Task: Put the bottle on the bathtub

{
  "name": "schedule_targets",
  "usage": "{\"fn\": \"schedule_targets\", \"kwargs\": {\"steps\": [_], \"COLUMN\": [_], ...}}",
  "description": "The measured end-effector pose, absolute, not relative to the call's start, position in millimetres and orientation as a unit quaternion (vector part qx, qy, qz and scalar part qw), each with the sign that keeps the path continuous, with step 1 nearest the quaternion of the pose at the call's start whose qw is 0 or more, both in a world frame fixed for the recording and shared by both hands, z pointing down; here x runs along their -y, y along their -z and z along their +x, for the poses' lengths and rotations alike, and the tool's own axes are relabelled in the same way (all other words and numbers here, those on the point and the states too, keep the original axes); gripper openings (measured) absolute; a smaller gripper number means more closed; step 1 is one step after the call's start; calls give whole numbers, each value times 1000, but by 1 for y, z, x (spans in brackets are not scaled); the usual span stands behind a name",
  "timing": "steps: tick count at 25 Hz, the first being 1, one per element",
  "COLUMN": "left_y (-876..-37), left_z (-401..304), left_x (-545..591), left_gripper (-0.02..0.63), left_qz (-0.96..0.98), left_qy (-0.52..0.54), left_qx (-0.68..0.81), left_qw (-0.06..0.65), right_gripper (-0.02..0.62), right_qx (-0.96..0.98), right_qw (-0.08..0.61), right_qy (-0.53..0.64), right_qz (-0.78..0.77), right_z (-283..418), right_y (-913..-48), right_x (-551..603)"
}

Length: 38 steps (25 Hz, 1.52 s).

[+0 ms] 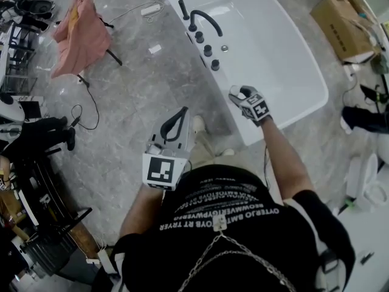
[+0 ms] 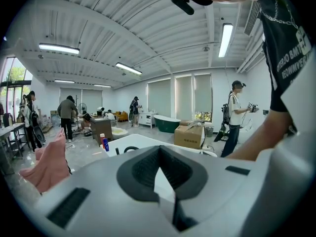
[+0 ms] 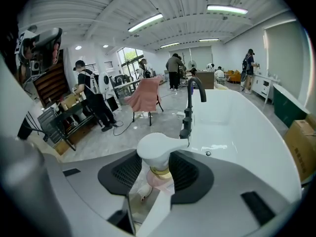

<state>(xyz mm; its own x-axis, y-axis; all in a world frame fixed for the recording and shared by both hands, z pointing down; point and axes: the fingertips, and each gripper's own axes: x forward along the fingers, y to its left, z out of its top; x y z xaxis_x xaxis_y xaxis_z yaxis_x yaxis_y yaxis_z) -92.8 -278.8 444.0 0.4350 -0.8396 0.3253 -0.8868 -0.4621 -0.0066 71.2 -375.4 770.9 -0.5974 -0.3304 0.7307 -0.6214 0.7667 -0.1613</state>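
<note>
While the large white oval bathtub lay ahead, the left tongs were pressed together, empty. The right tongs stood spread around the pink bottle with a white pump head at the bathtub's near rim. It was seemingly placed, with only withdrawal left.

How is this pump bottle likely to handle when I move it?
The pump bottle, between the jaws of the right gripper, looks top-heavy under its broad white head, so probably tippy. Its smooth pink body may slip. Likely rigid, light plastic.

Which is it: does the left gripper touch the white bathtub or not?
Apart. The head view shows grey floor between the left gripper and the bathtub rim.
</note>
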Motion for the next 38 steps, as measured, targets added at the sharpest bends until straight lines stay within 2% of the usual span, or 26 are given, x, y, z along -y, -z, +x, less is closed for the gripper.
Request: {"fn": "schedule_targets", "kwargs": {"steps": [30, 36, 38], "left_y": [-444, -435, -434], "left_z": [-95, -91, -89], "left_x": [276, 269, 270], "left_gripper": [2, 2, 2], "left_qz": [846, 845, 847], "left_qy": [-149, -134, -137], "left_qx": [507, 512, 509], "left_qw": [69, 76, 68], "right_gripper": [186, 184, 158], "right_qx": [833, 829, 842], "right_qw": [375, 317, 296], "right_qy": [-242, -273, -244], "right_qz": [326, 370, 378], "right_z": [114, 150, 155], "right_y": [-780, -744, -720], "right_x": [359, 324, 317]}}
